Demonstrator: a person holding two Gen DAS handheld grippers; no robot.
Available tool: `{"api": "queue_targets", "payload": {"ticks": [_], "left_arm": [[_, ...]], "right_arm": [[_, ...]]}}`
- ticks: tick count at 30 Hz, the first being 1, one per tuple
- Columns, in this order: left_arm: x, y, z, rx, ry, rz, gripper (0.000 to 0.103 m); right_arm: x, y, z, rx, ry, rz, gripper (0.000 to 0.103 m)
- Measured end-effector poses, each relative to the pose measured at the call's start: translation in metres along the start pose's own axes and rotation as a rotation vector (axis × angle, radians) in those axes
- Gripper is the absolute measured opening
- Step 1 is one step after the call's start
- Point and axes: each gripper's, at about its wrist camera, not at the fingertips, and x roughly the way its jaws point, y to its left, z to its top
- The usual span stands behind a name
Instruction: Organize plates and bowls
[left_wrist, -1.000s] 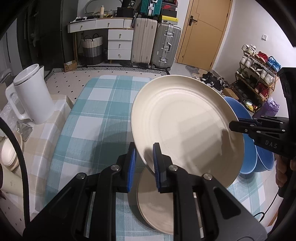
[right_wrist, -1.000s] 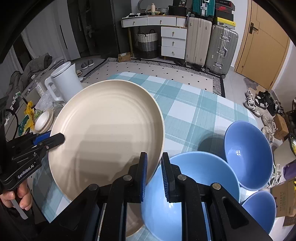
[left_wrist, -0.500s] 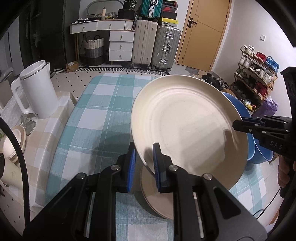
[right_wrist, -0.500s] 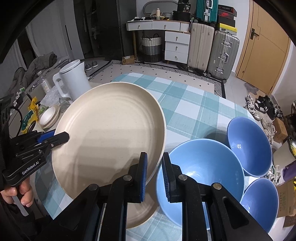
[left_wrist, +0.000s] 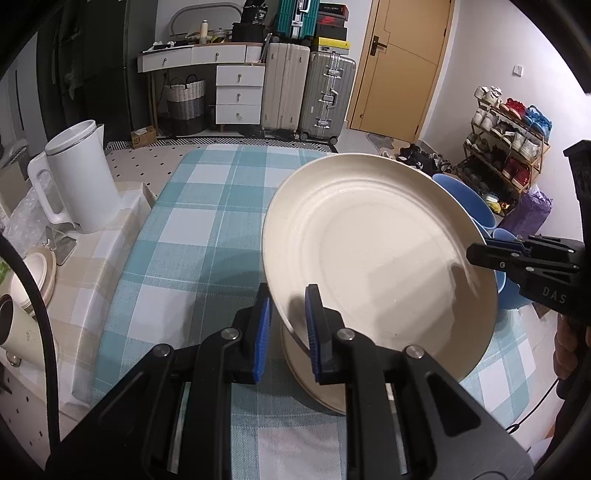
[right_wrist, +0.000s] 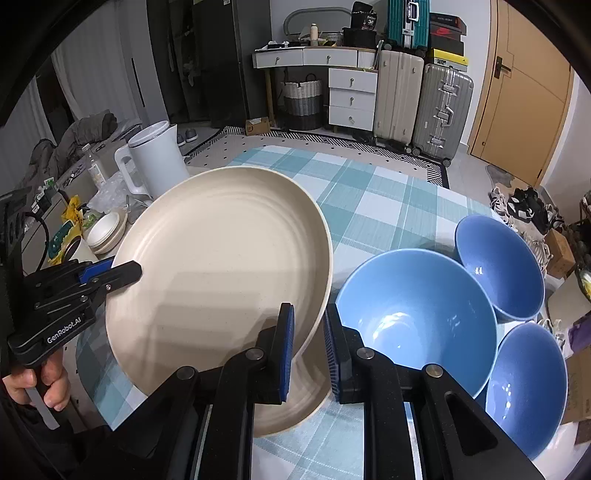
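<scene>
cream-coloured, the big plate (left_wrist: 376, 251) hangs tilted above the checked table (left_wrist: 207, 229), held at opposite edges. the left hand-held gripper (left_wrist: 286, 321) pinches its rim at 6 o'clock in the left wrist view; the right hand-held gripper (right_wrist: 308, 345) pinches the rim at 5 o'clock in its own view. a second plate (right_wrist: 295, 410) lies flat on the table directly beneath. three blue bowls (right_wrist: 417, 317) sit just beside it, toward 3 o'clock. a white kettle (left_wrist: 83, 177) stands on a side surface at 9 o'clock.
</scene>
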Motion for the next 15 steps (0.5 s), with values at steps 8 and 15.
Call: {"api": "queue_targets", "payload": {"ticks": [8, 15], "left_arm": [[0.001, -0.002, -0.012, 0.016, 0.010, -0.013, 0.014], [0.010, 0.000, -0.019, 0.027, 0.029, -0.014, 0.014]], "right_arm": [[-0.001, 0.000, -0.017, 0.033, -0.011, 0.011, 0.018], [0.000, 0.004, -0.029, 0.040, -0.015, 0.013, 0.019]]}}
